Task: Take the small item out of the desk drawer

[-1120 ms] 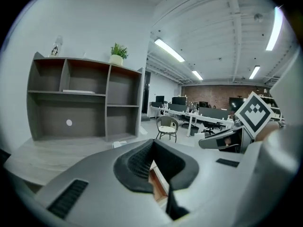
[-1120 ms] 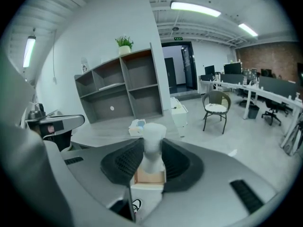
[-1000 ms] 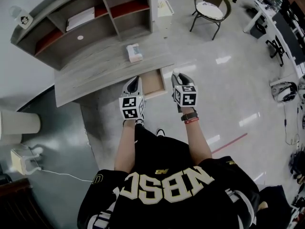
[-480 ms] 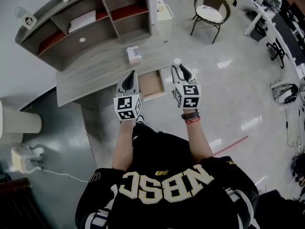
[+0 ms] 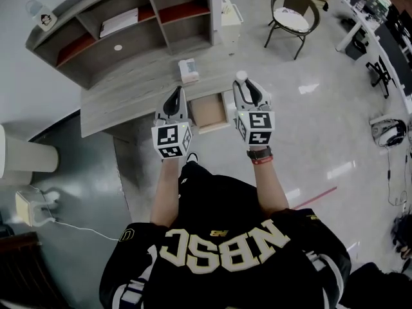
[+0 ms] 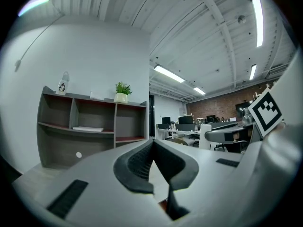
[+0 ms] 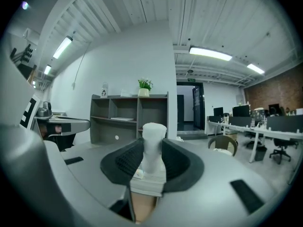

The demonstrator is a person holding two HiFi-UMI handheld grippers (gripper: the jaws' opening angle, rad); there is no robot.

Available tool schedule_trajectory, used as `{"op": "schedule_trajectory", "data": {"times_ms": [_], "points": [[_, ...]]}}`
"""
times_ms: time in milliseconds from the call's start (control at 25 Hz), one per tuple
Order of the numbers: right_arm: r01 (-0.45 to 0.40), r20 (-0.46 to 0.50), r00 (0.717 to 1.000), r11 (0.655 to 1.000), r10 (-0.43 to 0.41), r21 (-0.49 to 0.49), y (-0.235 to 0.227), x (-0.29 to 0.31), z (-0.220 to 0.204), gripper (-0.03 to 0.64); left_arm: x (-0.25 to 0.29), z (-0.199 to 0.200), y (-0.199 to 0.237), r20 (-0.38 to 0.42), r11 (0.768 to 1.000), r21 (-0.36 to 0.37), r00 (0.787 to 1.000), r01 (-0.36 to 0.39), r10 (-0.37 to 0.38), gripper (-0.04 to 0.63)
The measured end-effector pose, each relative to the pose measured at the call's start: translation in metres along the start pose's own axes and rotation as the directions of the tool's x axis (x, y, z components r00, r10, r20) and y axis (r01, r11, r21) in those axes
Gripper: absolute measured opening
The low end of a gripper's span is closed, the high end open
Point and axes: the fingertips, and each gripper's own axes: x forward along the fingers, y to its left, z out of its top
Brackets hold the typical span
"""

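Observation:
The small white item (image 5: 241, 76), a stubby cylinder, is pinched upright in my right gripper (image 5: 244, 84), which is shut on it and held above the open desk drawer (image 5: 210, 112). In the right gripper view the white item (image 7: 154, 141) stands up between the dark pads (image 7: 125, 162). My left gripper (image 5: 175, 95) hovers over the desk's front edge just left of the drawer. In the left gripper view the left gripper (image 6: 152, 148) is shut, with nothing between its pads. The drawer's light wooden inside looks bare.
The grey wooden desk (image 5: 129, 95) carries a small box (image 5: 188, 71) behind the drawer. A grey shelf unit (image 5: 129, 18) stands at the desk's back. A round chair (image 5: 291, 18) is on the shiny floor to the right, with office desks beyond it.
Both grippers have risen and moved forward from the drawer's front. The white item, unseen a second ago, now shows at the right gripper's tips.

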Motion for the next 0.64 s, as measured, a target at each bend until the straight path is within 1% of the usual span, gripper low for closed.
{"op": "schedule_trajectory", "data": {"times_ms": [120, 280, 440, 520, 640], "points": [[-0.01, -0.006, 1.0, 1.0, 0.01, 0.009, 0.006, 0.003, -0.002, 0.127, 0.0, -0.004, 0.004, -0.009, 1.0, -0.001, 1.0, 0.001, -0.001, 0.012], [-0.015, -0.006, 1.0, 1.0, 0.015, 0.002, 0.011, 0.007, -0.002, 0.127, 0.003, -0.015, 0.002, -0.027, 0.999, 0.012, 0.999, 0.037, -0.037, 0.012], [-0.017, -0.018, 1.0, 1.0, 0.017, 0.002, 0.015, 0.012, -0.008, 0.127, 0.004, -0.029, 0.003, -0.055, 0.999, 0.002, 0.997, 0.054, -0.054, 0.012], [-0.018, -0.039, 0.999, 1.0, 0.019, 0.004, 0.017, 0.019, -0.019, 0.127, 0.006, -0.037, 0.007, -0.068, 0.998, -0.007, 0.996, 0.055, -0.055, 0.012], [-0.026, -0.088, 0.996, 1.0, 0.028, 0.015, 0.021, 0.032, -0.047, 0.127, 0.011, -0.055, 0.014, -0.1, 0.998, -0.027, 0.994, 0.051, -0.053, 0.012]]}}
